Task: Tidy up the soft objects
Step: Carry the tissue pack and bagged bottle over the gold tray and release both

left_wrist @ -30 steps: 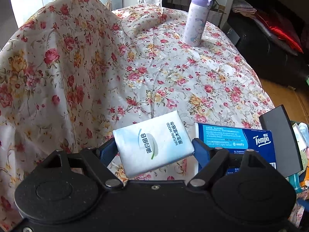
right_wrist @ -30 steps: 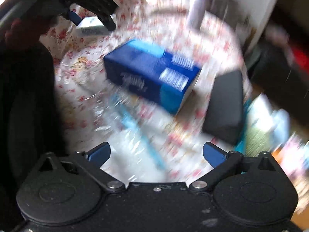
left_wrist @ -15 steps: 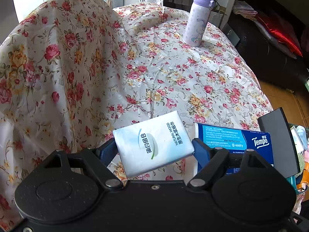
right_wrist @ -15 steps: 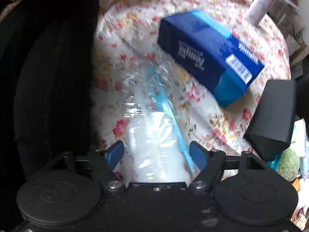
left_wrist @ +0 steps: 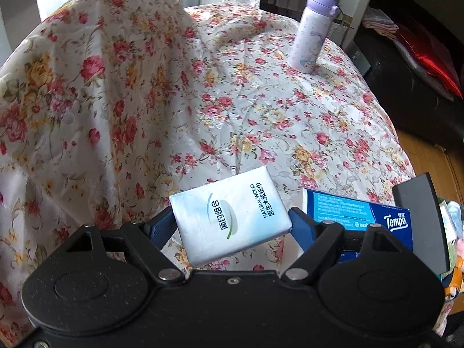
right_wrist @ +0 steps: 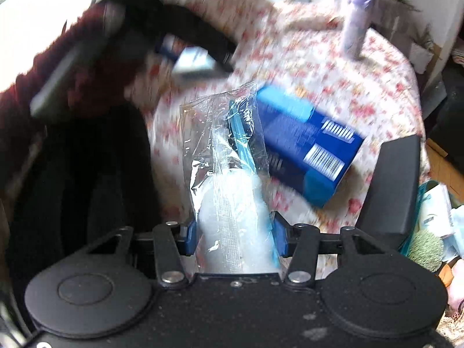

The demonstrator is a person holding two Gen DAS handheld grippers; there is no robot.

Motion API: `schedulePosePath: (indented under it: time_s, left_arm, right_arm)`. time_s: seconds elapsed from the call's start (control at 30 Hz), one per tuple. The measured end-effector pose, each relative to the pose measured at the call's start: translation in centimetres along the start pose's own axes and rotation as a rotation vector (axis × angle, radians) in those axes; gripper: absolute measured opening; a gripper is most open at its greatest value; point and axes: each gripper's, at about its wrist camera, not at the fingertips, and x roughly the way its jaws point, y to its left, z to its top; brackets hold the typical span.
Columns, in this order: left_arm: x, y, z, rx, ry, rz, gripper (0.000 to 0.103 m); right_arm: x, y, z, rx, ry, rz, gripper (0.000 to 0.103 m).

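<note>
My right gripper (right_wrist: 234, 239) jaws closing on the crinkly plastic pouch (right_wrist: 229, 174) at lower centre may slip on film; left gripper (left_wrist: 232, 227) clamps the tissue pack (left_wrist: 229, 217)

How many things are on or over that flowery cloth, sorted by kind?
Tissue packs: 2, the white tissue pack in the left gripper and the blue Tempo pack.
Clear plastic bags: 1, the clear bag in the closing right gripper.
Bottles: 1, the purple bottle.
Total: 4
</note>
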Motion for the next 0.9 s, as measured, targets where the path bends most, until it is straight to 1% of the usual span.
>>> schedulePosePath:
  time_s: [0.07, 0.13, 0.27, 0.43, 0.63, 0.7, 0.8, 0.9]
  left_arm:
    - [0.0, 0.2, 0.0, -0.012, 0.000, -0.003, 0.078]
    - [-0.1, 0.2, 0.0, -0.018, -0.004, 0.002, 0.078]
    - [-0.3, 0.0, -0.1, -0.012, -0.015, 0.018, 0.078]
    - [-0.6, -0.2, -0.2, -0.006, -0.033, 0.038, 0.078]
    - [-1.5, -0.5, -0.3, 0.006, -0.079, 0.065, 0.078]
    - [-1.8, -0.7, -0.3, 0.017, -0.097, 0.087, 0.078]
    - [-2.1, -1.5, -0.2, 0.044, -0.102, 0.121, 0.078]
    - [-2.4, -2.7, -0.2, 0.065, -0.096, 0.121, 0.078]
  right_arm:
    - [-1.2, -0.8, 0.6, 0.055, -0.052, -0.009, 0.049]
    - [-1.9, -1.6, 1.1, 0.105, -0.094, -0.036, 0.049]
    - [-3.2, -4.2, 1.4, 0.244, -0.167, -0.119, 0.049]
    - [-4.1, -8.4, 0.5, 0.429, -0.218, -0.242, 0.049]
    - [-5.2, -14.4, -2.8, 0.656, -0.216, -0.387, 0.050]
    - [-5.7, -16.4, -4.5, 0.724, -0.210, -0.437, 0.050]
    - [-6.7, -19.3, -7.6, 0.835, -0.205, -0.482, 0.050]
    - [-7.2, -21.9, -10.6, 0.924, -0.195, -0.541, 0.050]
